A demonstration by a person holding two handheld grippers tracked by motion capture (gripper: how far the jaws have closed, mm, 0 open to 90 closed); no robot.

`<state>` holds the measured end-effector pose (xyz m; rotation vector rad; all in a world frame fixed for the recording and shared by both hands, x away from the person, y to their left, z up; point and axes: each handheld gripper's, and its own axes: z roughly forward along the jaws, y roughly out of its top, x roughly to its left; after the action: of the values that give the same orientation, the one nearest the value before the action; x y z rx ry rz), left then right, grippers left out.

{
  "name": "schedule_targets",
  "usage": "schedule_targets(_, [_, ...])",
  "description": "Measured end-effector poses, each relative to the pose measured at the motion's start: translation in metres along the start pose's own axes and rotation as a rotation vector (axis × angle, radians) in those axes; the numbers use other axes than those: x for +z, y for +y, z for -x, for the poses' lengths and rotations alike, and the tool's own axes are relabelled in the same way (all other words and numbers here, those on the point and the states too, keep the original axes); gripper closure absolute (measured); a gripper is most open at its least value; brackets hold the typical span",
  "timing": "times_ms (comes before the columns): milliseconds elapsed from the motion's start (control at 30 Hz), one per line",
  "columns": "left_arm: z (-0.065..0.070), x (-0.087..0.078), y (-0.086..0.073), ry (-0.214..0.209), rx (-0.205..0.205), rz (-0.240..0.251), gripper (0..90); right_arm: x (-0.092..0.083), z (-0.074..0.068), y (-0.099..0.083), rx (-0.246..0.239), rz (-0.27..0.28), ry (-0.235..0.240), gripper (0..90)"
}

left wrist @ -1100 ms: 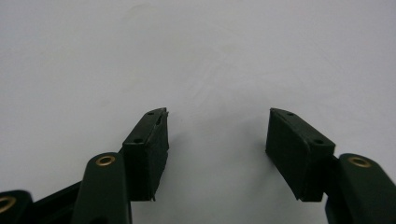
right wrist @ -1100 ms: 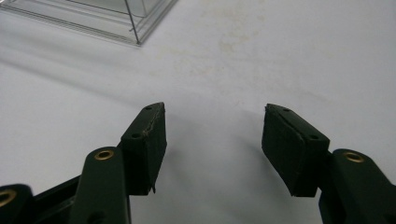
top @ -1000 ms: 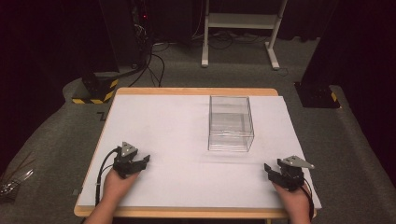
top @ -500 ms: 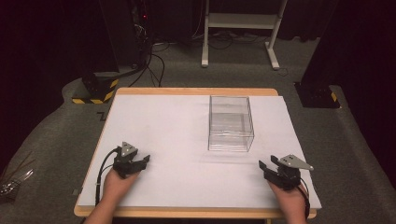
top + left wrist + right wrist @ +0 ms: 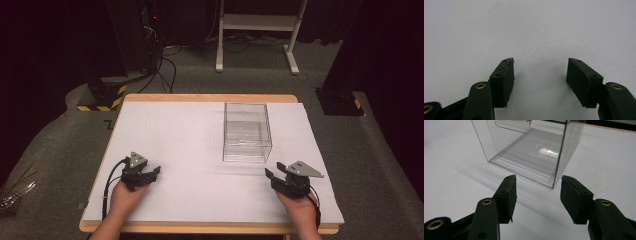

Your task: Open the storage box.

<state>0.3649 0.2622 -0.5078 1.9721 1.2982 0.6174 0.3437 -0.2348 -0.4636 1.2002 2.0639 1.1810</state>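
A clear plastic box (image 5: 247,132) stands upright on the white table (image 5: 190,130), a bit to the right of the middle and toward the far side. It has no lid and nothing can be seen inside it.

The left gripper (image 5: 145,174) sits near the front left of the table, held by the person's left hand (image 5: 126,195). In the left gripper view its jaws are wide apart, with bare white table between them. It is well apart from the box.

The right gripper (image 5: 274,176) sits near the front right, held by the right hand (image 5: 300,210). Its jaws are wide apart too and hold nothing. In the right gripper view (image 5: 536,192) the near corner of the box (image 5: 531,150) is just ahead of the jaws, close but not touching
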Motion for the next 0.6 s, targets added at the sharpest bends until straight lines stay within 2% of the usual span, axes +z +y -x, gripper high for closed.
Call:
schedule_targets(133, [0.000,0.000,0.000,0.000,0.000,0.000,39.4,0.004,-0.004,0.006,-0.006,0.008,0.003,43.7])
schedule_targets(400, [0.000,0.000,0.000,0.002,0.002,0.001,39.3,0.014,-0.015,0.022,-0.036,0.009,0.031,44.0])
schedule_targets(600, [0.000,0.000,0.000,0.002,0.002,0.000,39.4,0.025,-0.020,0.029,-0.033,0.008,0.038,41.0])
